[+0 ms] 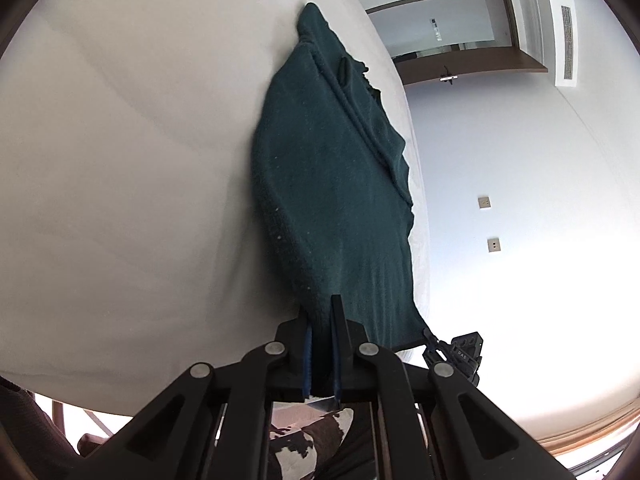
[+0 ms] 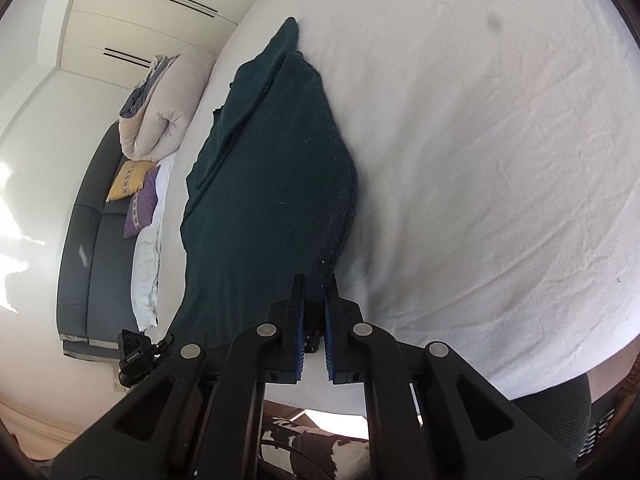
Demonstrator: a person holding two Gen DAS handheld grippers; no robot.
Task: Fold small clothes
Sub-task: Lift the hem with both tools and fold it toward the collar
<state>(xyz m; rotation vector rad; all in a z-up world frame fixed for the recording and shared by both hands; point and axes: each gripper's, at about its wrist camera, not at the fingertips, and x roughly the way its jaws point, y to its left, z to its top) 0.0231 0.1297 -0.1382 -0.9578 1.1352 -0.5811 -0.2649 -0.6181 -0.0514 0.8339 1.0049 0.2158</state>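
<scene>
Both tongs, left gripper (image 1: 322,320) and right gripper (image 2: 315,300), clench the dark green garment's (image 1: 332,184) near edge over the white bed (image 1: 120,160).

White bed sheet (image 2: 480,160) stretches wide and wrinkled. Beyond the bed's far edge, a rolled duvet (image 2: 164,108) tops a dark sofa (image 2: 96,240), yellow cushion (image 2: 128,180) touching purple cushion (image 2: 142,208). Wall sockets (image 1: 485,202) opposite.
</scene>
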